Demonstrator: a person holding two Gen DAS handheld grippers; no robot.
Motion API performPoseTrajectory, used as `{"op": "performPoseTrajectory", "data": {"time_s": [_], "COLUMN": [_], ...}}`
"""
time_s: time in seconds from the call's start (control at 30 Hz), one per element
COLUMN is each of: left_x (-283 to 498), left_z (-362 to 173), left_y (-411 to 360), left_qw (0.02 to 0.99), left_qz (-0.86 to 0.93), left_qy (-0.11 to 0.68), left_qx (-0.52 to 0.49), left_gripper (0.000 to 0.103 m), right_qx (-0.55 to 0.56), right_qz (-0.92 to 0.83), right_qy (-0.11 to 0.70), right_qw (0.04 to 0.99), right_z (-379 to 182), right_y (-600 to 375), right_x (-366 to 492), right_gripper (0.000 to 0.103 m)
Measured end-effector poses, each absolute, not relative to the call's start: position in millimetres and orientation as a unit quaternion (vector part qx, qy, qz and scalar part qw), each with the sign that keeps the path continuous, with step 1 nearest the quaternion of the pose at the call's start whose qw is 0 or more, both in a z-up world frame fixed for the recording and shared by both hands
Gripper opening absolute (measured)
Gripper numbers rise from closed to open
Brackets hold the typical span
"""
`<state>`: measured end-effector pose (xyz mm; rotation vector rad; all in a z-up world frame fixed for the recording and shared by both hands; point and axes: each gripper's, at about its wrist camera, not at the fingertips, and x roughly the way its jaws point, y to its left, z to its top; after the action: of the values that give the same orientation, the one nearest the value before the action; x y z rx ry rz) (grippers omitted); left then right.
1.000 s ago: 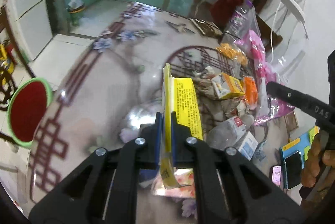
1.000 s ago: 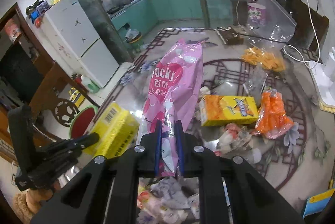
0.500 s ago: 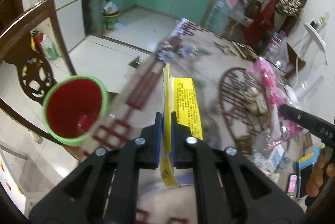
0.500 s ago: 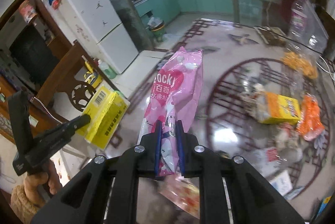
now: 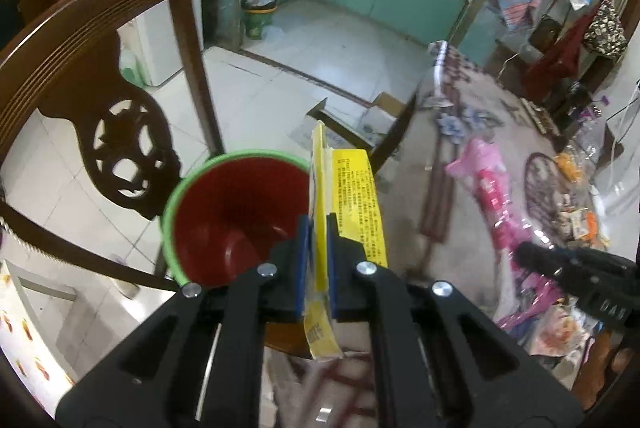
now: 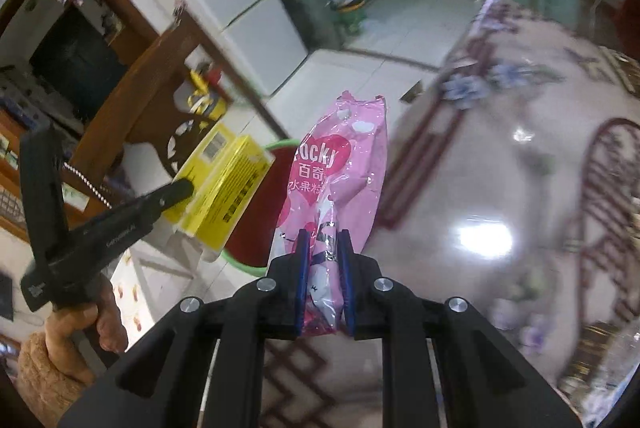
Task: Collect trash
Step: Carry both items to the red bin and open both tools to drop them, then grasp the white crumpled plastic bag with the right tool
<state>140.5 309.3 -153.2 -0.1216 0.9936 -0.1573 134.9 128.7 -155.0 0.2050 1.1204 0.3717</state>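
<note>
Now | my left gripper [image 5: 317, 270] clamps yellow box [image 5: 352, 196] over bin [image 5: 236, 216] | right gripper [image 6: 323, 280] pinches pink bag [image 6: 340, 184] beside bin | tile floor [image 5: 320, 56], table [image 6: 480, 188] right of bin, chair [image 5: 100, 100] behind.

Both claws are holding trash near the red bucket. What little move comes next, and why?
Probably nudge the left claw forward over the red bucket, then open it. It is shut on the yellow box, which reaches just past the bucket's rim; the right claw holds the pink wrapper behind.

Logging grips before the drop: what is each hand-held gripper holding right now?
Left hand-held gripper: closed on the yellow box.
Right hand-held gripper: closed on the pink snack bag.
</note>
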Motion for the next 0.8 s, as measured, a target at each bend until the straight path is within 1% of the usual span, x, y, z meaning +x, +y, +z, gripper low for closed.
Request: {"op": "performPoseTrajectory", "data": {"time_s": [0.3, 0.33, 0.37, 0.43, 0.47, 0.5, 0.7, 0.8], "left_x": [173, 175, 177, 180, 181, 181, 182, 178], "left_z": [-168, -169, -170, -171, -170, -168, -158, -151], "left_y": [351, 353, 355, 357, 358, 360, 352, 341], "left_qw": [0.869, 0.870, 0.870, 0.875, 0.878, 0.881, 0.890, 0.894], "left_qz": [-0.071, -0.070, -0.069, -0.056, -0.050, -0.048, -0.059, -0.071], "left_qy": [0.487, 0.486, 0.485, 0.479, 0.474, 0.468, 0.451, 0.441], "left_qx": [-0.048, -0.045, -0.045, -0.040, -0.039, -0.042, -0.036, -0.036], "left_gripper": [0.008, 0.008, 0.010, 0.020, 0.046, 0.061, 0.063, 0.068], "right_qx": [0.080, 0.080, 0.085, 0.094, 0.097, 0.097, 0.098, 0.101], "right_qz": [0.193, 0.193, 0.192, 0.187, 0.180, 0.176, 0.157, 0.142], "right_qy": [0.564, 0.567, 0.569, 0.564, 0.558, 0.553, 0.540, 0.526], "right_qw": [0.799, 0.797, 0.795, 0.799, 0.804, 0.809, 0.821, 0.832], "right_z": [-195, -198, -201, -201, -199, -196, -178, -166], "right_y": [189, 192, 193, 193, 192, 191, 171, 158], "right_x": [169, 171, 175, 180, 181, 182, 171, 161], "right_gripper": [0.016, 0.022, 0.042, 0.066, 0.066, 0.066, 0.065, 0.069]}}
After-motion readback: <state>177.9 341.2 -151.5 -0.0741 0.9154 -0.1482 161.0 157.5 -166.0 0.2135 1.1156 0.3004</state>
